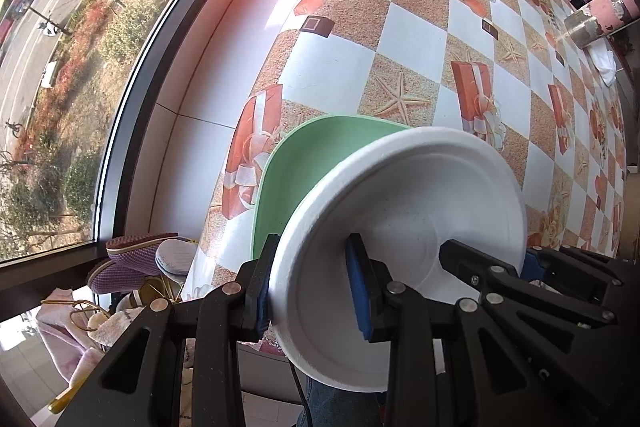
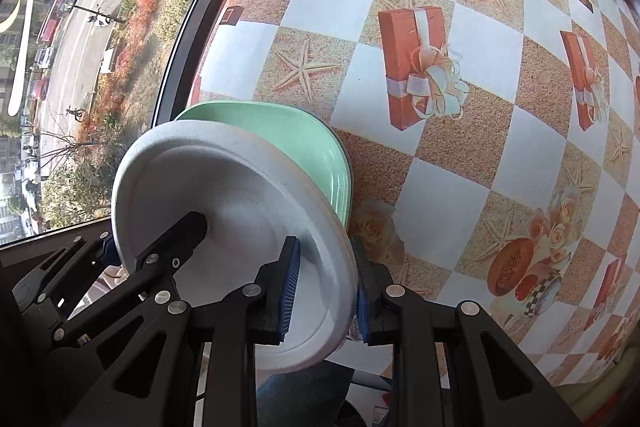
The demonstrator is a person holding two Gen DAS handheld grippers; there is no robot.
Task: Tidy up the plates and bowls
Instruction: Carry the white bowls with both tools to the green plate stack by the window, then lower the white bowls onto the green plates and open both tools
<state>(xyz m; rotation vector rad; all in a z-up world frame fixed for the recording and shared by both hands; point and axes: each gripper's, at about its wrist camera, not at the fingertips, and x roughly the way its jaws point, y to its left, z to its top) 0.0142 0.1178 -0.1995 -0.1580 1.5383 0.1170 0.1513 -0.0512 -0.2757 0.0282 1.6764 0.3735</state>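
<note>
You hold white plate [image 1: 404, 211] two-handed: left gripper [image 1: 312, 291] and right gripper [image 2: 324, 291] each clamped on opposite rims, above green plate [image 2: 280, 135] at worktop [image 2: 480, 163] edge. Risk: uneven pull flexes thin rim, plate slips, drops off edge.

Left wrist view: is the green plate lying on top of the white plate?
No: the white plate, clamped in the left gripper, sits in front of the green plate.

both wrist cameras look steeply down along their fingers, close above the patterned tablecloth [image 1: 420, 39] beside the window [image 1: 60, 67]. the views share the white bowl [image 1: 400, 227], the green plate [image 2: 288, 135] and the tablecloth.
</note>
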